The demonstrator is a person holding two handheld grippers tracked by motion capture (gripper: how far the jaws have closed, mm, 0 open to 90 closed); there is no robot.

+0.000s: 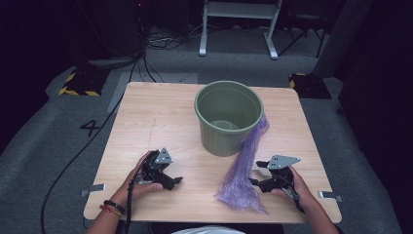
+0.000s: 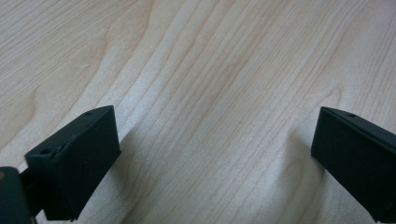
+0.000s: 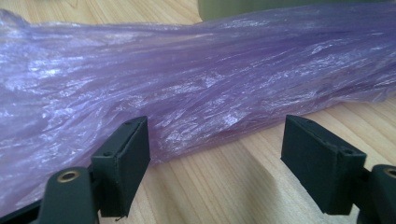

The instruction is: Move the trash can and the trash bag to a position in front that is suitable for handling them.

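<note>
The light wood-grain counter (image 1: 146, 122) is square-topped and stands on a grey carpeted floor (image 1: 44, 146) with black cables running across it. An olive-green round plastic bucket (image 1: 229, 119) stands upright toward the far edge of the counter, a little right of its middle, its mouth open. A crumpled translucent purple plastic bag (image 1: 243, 170) hangs from the bucket's right rim and trails down over the counter toward the near edge, where it spreads out flat. The left gripper (image 1: 170, 178), held in the person's left hand (image 1: 141, 183), rests low on the counter near the near edge, left of the bag and well apart from it; its jaws stand wide apart over bare wood. The right gripper (image 1: 258, 173), in the right hand (image 1: 292, 187), sits just beside the bag's right side, jaws spread open, nothing between them.
</note>
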